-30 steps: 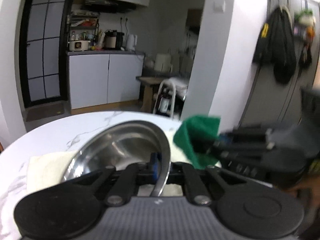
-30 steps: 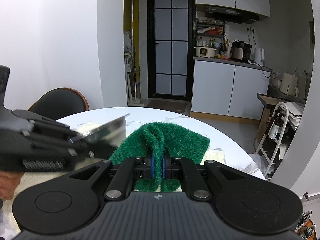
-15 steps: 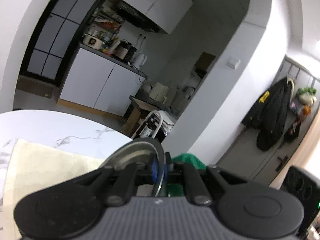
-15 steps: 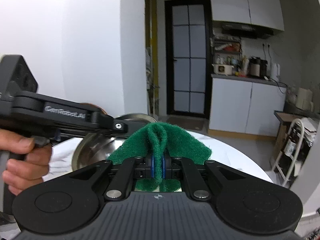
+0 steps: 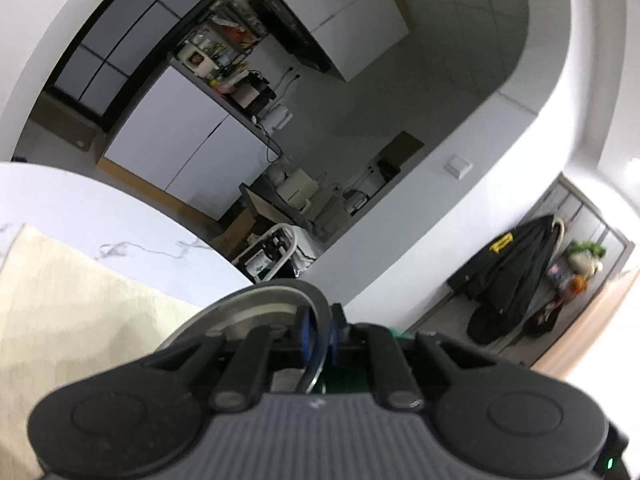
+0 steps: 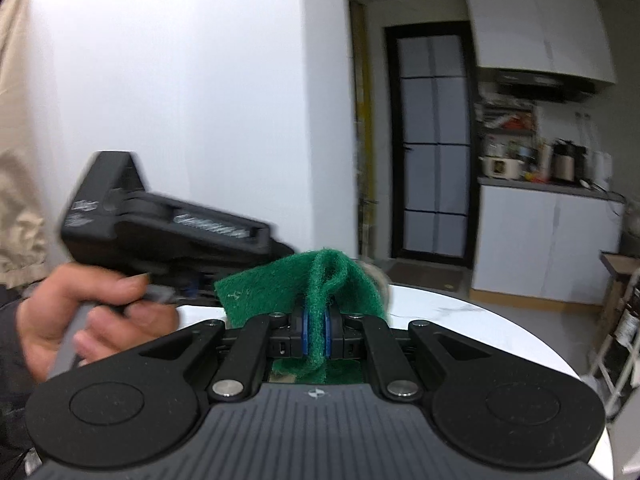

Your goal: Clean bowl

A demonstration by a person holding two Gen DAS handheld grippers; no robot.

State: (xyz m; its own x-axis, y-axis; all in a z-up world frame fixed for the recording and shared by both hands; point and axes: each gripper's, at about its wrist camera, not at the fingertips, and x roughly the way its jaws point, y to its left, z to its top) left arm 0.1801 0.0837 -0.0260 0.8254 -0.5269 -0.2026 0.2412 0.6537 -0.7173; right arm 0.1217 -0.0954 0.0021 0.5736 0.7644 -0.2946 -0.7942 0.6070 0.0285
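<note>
The left gripper pinches the steel bowl rim above the table; the right gripper clamps the green scouring pad. Risk: scrubbing force may lever the thin rim free.

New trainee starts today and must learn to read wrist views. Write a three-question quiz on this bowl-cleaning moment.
1. True or false: the right gripper is clamped on the folded green scouring pad.
2. Which part of the round stainless-steel bowl sits between the left gripper pads? A) its rim B) its base C) nothing
3. Fill in: under the bowl, a cream ____ lies on the white marble-patterned table.

Key
1. True.
2. A; the bowl is held tilted on edge.
3. Cloth.
</note>
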